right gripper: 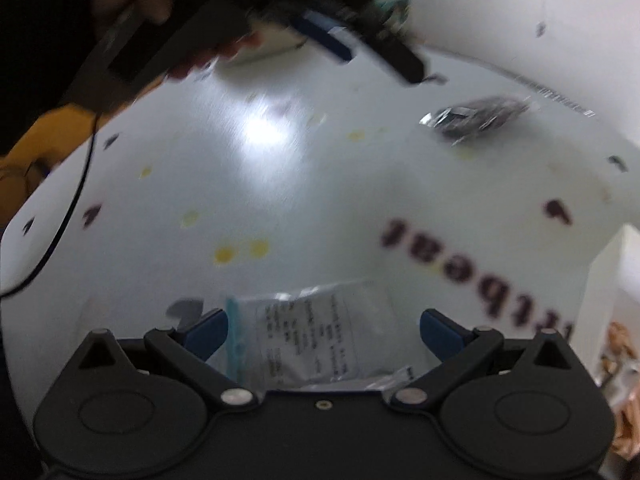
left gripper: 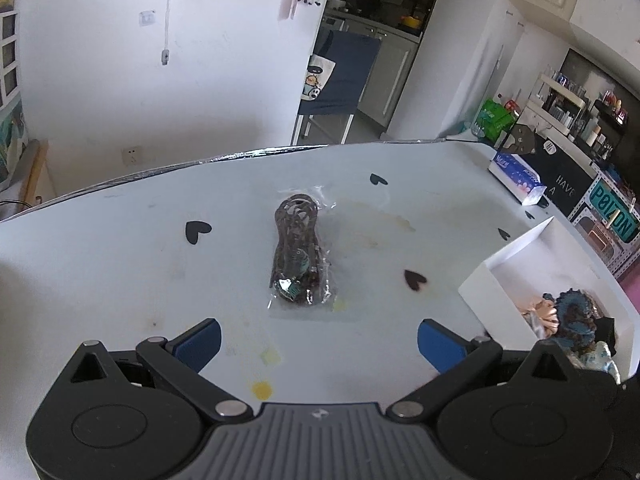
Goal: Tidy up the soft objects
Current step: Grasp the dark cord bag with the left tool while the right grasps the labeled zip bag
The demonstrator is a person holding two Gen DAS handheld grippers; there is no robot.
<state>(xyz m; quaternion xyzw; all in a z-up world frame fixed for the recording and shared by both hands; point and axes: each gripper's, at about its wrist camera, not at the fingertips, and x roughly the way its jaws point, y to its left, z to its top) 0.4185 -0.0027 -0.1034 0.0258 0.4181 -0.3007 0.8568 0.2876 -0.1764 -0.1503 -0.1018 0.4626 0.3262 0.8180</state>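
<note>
A dark brown soft item in a clear plastic bag lies in the middle of the white table, straight ahead of my left gripper, which is open and empty, short of the bag. The same bag shows blurred at the upper right of the right wrist view. My right gripper is open, and a clear packet with a printed label lies on the table between its jaws. The left gripper shows blurred at the top of that view.
A white box holding several soft items stands at the right; its edge shows in the right wrist view. A tissue box sits at the far right table edge. A thin black cable runs along the left edge.
</note>
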